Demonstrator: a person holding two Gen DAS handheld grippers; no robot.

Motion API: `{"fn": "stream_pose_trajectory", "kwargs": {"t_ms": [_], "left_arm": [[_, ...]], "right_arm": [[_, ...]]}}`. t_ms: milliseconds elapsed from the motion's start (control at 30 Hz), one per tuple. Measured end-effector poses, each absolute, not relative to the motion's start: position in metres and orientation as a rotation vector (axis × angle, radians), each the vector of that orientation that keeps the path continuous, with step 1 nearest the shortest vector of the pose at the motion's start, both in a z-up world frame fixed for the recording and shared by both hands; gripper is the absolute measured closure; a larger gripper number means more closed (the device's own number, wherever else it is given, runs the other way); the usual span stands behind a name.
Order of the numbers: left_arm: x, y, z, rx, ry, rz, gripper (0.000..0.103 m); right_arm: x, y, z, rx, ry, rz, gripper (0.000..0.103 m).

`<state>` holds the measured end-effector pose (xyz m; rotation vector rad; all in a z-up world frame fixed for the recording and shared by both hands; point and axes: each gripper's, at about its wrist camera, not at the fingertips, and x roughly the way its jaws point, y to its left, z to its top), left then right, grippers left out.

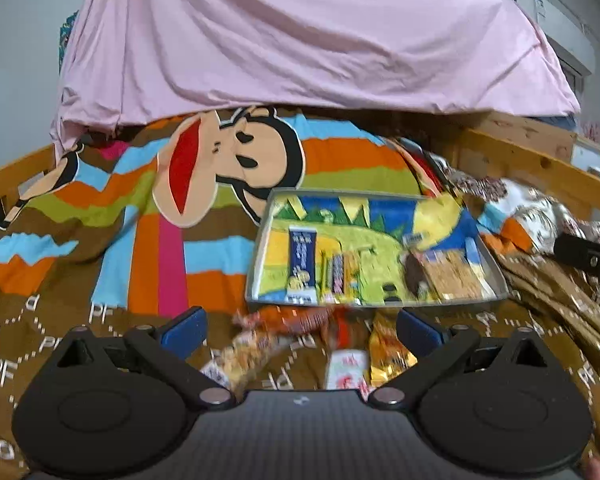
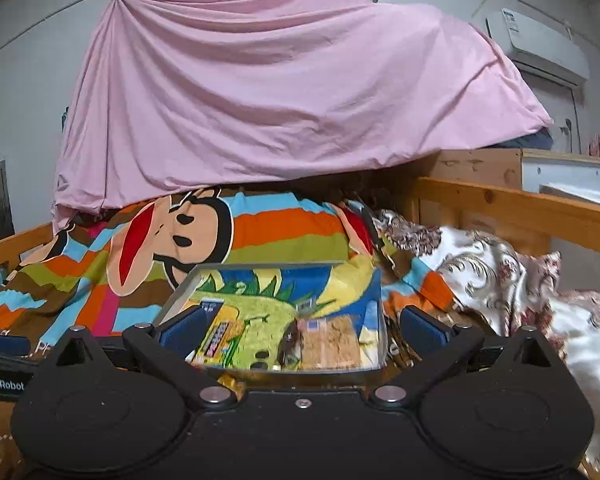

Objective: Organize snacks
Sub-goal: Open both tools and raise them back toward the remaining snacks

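A grey tin tray (image 1: 496, 268) with a cartoon lining lies on the bed and holds a blue bar (image 1: 302, 266), a dark striped bar (image 1: 337, 274), a dark round snack (image 1: 414, 274) and a tan cracker pack (image 1: 454, 276). Loose snacks lie in front of it: an orange packet (image 1: 296, 318), a speckled packet (image 1: 246, 354), a white-red packet (image 1: 346, 370) and a gold packet (image 1: 388, 350). My left gripper (image 1: 300, 330) is open and empty above these. My right gripper (image 2: 300, 330) is open and empty just before the tray (image 2: 180, 294), with the cracker pack (image 2: 330, 344) between its fingers.
A striped cartoon monkey blanket (image 1: 148, 216) covers the bed. A pink sheet (image 1: 300, 40) hangs over the far end. A wooden bed rail (image 1: 532, 160) runs along the right, with a floral pillow (image 2: 480, 272) beside it. The right gripper's body (image 1: 588, 258) shows at the right edge.
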<state>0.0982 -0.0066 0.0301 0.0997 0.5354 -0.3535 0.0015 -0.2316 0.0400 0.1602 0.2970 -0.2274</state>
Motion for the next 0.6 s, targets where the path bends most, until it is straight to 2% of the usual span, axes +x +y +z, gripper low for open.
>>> {"fn": "stream_pose_trajectory", "kwargs": {"t_ms": [600], "left_arm": [[0.05, -0.002, 0.005, 0.197, 0.754, -0.346, 0.001]], "right_arm": [[-0.03, -0.212, 0.018, 0.122, 0.539, -0.203, 0.001]]}}
